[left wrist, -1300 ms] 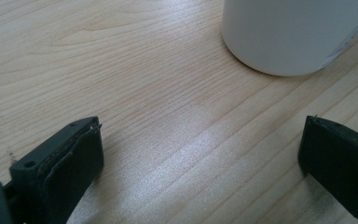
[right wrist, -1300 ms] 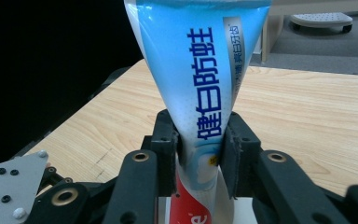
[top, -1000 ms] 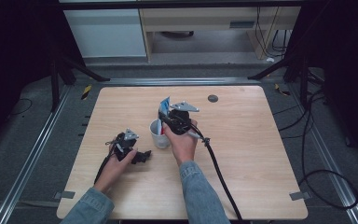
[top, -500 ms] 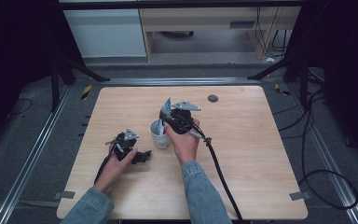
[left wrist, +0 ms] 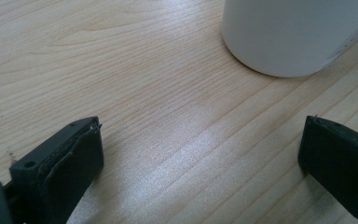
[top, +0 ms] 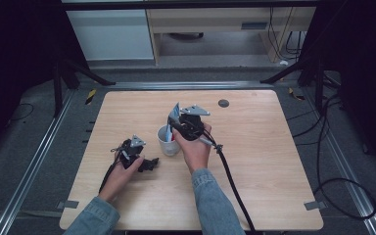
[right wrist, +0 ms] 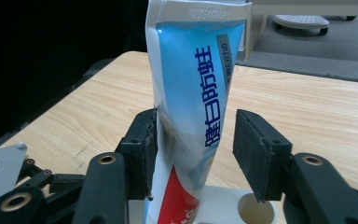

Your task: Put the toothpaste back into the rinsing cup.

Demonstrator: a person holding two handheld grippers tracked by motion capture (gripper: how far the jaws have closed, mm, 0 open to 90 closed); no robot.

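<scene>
The toothpaste tube (right wrist: 191,107) stands upright in the white cup (top: 168,141) — crimped end up — between the just-opening, unclamped right claw (right wrist: 196,154).

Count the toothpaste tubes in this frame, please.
1. The toothpaste tube stands in the white cup near the table's middle, between the right claw's parted jaws, which have just been opening. Nothing else could hide another, except the cup's inside.

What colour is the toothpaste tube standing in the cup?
Light blue with dark blue lettering, red near the bottom: toothpaste tube, clearest in the right gripper view.
</scene>
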